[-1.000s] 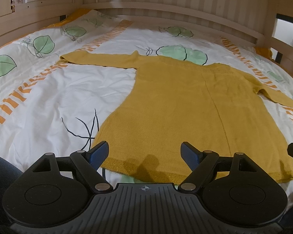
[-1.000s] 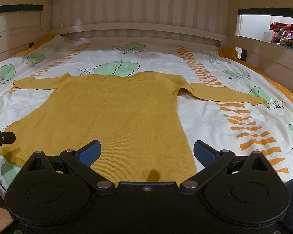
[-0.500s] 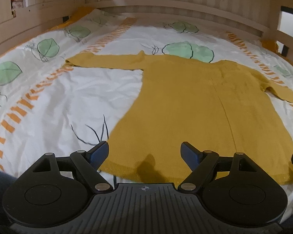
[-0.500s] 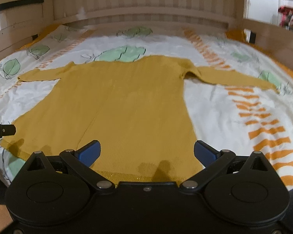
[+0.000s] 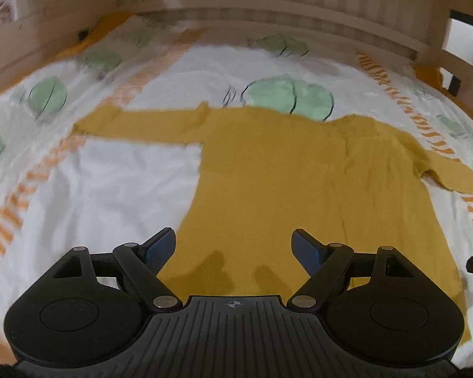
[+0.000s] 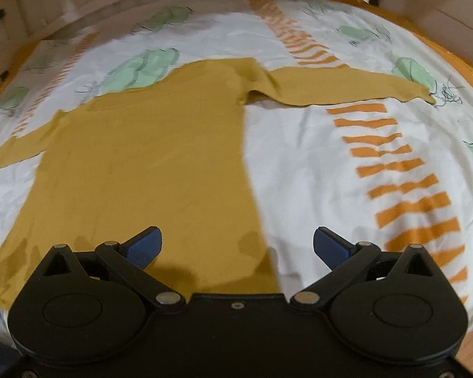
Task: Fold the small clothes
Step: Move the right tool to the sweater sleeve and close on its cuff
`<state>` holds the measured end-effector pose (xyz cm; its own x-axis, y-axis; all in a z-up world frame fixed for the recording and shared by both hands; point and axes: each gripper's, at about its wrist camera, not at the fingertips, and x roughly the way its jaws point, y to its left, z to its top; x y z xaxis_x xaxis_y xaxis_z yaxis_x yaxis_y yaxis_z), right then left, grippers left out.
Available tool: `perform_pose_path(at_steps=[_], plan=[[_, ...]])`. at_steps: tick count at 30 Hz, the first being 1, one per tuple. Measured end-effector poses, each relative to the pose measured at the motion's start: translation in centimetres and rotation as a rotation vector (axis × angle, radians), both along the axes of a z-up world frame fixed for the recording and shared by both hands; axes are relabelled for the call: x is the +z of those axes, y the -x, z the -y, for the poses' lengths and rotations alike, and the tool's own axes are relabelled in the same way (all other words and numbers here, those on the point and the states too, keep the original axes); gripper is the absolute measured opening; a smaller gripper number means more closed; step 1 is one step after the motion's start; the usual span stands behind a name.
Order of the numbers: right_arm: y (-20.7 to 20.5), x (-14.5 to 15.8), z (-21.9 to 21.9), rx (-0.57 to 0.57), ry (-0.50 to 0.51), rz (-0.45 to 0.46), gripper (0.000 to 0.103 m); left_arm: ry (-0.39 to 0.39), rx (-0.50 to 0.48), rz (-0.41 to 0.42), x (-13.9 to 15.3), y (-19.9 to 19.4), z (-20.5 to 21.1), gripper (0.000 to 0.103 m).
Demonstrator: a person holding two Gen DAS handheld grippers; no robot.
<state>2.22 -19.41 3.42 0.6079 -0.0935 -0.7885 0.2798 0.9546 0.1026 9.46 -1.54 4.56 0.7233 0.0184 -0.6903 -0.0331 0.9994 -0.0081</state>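
Left wrist view: yellow sweater point(image 5: 283, 182) spread flat on the bed point(image 5: 116, 182), front down or up not clear, sleeves out to each side, hem nearest. Left hand-held gripper point(image 5: 233, 247) just above the hem's left corner, jaws wide apart, nothing held. Right wrist view: right hand-held gripper point(image 6: 236, 245) over the hem's right corner, jaws likewise wide, empty. Step in hand, by judgement: taking the hem corners. Best done by lowering both together, pinching only the knit and not the patterned bedsheet point(image 6: 347, 163) beneath, then lifting evenly so the body folds straight. Wooden bed rail point(image 5: 268, 19) around the far side, well apart from the sweater. Nothing lying on the sweater to obstruct.
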Motion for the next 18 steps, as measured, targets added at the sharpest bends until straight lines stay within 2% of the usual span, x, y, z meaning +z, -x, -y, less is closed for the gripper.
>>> perform_pose_path(at_steps=[5, 7, 9, 12, 18], plan=[[-3.9, -0.6, 2.7, -0.018, -0.080, -0.112, 0.101, -0.019, -0.051, 0.011, 0.5, -3.5, 1.6, 0.080], [-4.6, -0.5, 3.8, -0.021, -0.093, -0.111, 0.101, -0.046, -0.066, 0.004, 0.4, -4.9, 2.5, 0.080], [-5.4, -0.3, 4.8, -0.018, -0.086, -0.110, 0.096, -0.054, -0.083, -0.002, 0.2, -6.4, 3.2, 0.080], [-6.8, 0.1, 7.1, -0.028, -0.075, -0.098, 0.090, -0.035, -0.075, -0.022, -0.5, -8.8, 3.9, 0.080], [-9.2, 0.8, 14.0, -0.127, -0.049, -0.084, 0.080, 0.033, -0.050, -0.103, -2.4, -12.8, 4.2, 0.079]])
